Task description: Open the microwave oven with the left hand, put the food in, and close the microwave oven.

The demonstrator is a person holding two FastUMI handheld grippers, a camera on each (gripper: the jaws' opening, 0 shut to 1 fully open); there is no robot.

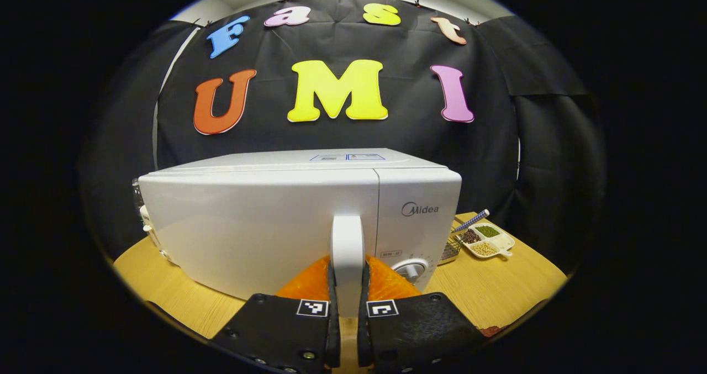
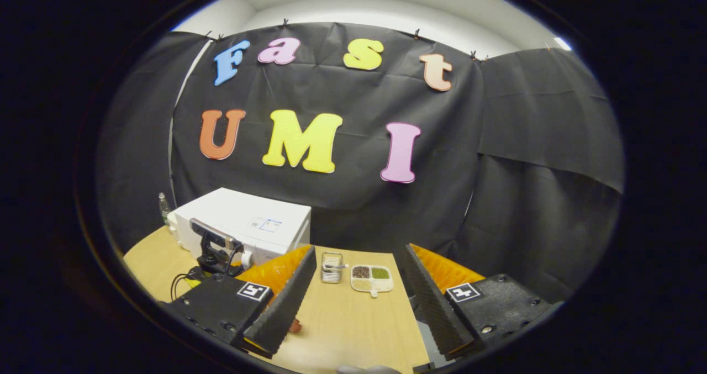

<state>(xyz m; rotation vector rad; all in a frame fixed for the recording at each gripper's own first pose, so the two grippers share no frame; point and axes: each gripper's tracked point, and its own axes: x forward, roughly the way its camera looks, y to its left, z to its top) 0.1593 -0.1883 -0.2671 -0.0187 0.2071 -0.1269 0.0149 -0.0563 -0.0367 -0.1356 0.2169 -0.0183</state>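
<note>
The white microwave (image 1: 265, 219) stands close in front of me in the left gripper view, its door looking flush with the body. Its upright white door handle (image 1: 347, 241) sits between my left gripper's fingers, and the left gripper (image 1: 347, 274) is shut on it. A white divided dish of beans and grains (image 1: 486, 240) lies on the table to the microwave's right. In the right gripper view the microwave (image 2: 243, 225) is far left, with the left gripper (image 2: 212, 249) at its front. The divided dish (image 2: 372, 277) lies ahead of my right gripper (image 2: 360, 251), which hangs open and holds nothing.
A small wire basket (image 2: 331, 267) stands just left of the dish on the round wooden table (image 2: 353, 319). A blue striped stick (image 1: 470, 220) lies behind the dish. A clear bottle (image 2: 163, 205) stands behind the microwave's left corner. A small reddish thing (image 2: 295, 325) lies near my right gripper's left finger.
</note>
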